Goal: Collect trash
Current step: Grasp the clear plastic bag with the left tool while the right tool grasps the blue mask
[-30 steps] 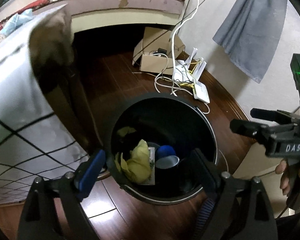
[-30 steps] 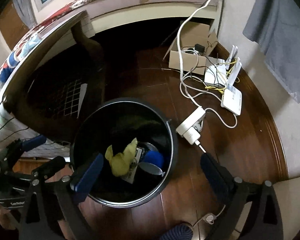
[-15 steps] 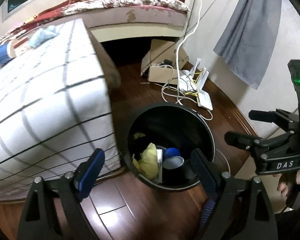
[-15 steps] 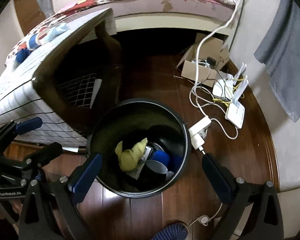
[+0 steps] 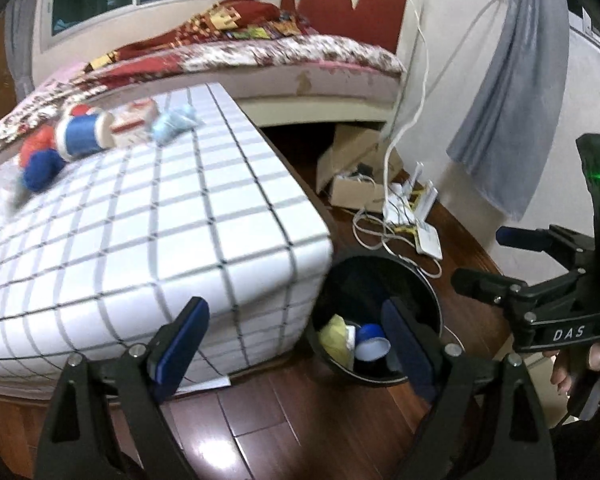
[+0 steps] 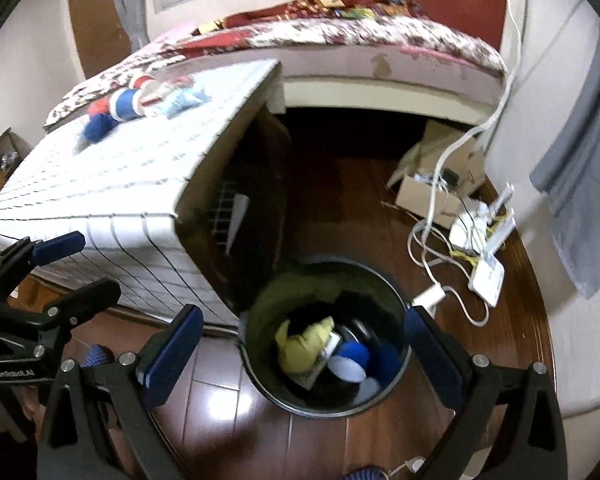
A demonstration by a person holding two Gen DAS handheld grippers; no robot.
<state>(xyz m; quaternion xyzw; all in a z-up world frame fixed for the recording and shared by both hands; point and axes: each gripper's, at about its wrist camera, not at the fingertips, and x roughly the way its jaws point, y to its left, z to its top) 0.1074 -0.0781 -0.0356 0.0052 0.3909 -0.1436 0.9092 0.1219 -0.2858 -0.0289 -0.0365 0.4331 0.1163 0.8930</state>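
The black trash bin stands upright on the wood floor beside the checked table, mouth up, holding a yellow wad and blue cups. On the table lies what looks like a blue-and-white can, on its side, long axis left-right. Left gripper and right gripper both gape wide, empty.

Dim indoor light, motion blur — fisheye-warped edges

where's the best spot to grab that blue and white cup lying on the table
Grip the blue and white cup across its round body, from above. It lies on its side on the checked tablecloth, crumpled items close on both sides, so only the top is free. Both the left tool and right tool are open.
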